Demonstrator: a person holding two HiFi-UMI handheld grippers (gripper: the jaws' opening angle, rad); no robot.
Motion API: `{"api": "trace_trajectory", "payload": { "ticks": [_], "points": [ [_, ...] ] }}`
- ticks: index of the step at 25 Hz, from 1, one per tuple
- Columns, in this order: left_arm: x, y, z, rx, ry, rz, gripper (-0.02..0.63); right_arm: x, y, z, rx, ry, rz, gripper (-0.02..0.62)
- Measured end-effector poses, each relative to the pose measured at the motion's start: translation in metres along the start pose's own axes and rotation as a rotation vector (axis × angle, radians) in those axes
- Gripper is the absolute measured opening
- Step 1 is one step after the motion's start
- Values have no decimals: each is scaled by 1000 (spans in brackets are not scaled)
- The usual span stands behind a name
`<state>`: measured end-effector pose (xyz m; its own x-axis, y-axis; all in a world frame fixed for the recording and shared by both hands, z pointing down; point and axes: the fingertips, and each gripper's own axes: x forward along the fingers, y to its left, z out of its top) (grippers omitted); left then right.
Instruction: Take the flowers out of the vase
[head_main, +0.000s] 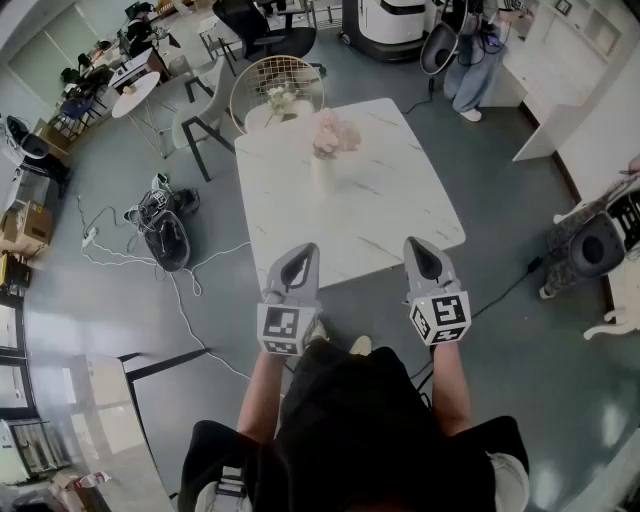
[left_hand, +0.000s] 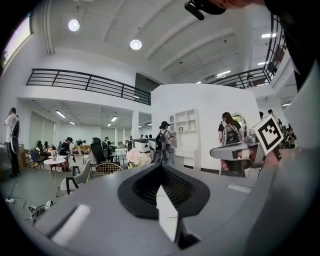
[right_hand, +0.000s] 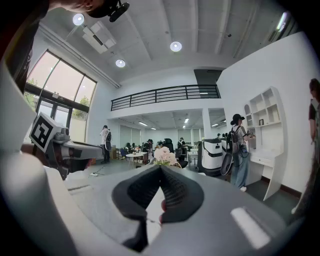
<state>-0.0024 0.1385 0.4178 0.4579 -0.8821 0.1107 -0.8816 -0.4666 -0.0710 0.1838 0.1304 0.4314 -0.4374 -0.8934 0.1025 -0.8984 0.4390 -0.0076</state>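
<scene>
Flowers (head_main: 336, 133) stand upright in the vase (head_main: 322, 172), well ahead of our clenched, empty left gripper (head_main: 307, 249) and right gripper (head_main: 416, 244), nearer the left.

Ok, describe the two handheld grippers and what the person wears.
Both the left gripper and right gripper are grey shells tapering to a point, with black ribbed pads inside. Each carries a cube of black-and-white square markers. The person wears a black top.

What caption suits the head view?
Left tool and right tool, both shut, face a table with flowers in a vase.
</scene>
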Motion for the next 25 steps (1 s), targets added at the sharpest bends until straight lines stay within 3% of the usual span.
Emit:
{"api": "trace_trajectory", "payload": {
  "ticks": [14,25],
  "points": [
    [-1,-7,-1,-11,0,4,8,-2,3,-5,42,7,31,2],
    [28,20,-16,-30,55,20,8,48,7,-18,54,59,81,2]
  ]
}}
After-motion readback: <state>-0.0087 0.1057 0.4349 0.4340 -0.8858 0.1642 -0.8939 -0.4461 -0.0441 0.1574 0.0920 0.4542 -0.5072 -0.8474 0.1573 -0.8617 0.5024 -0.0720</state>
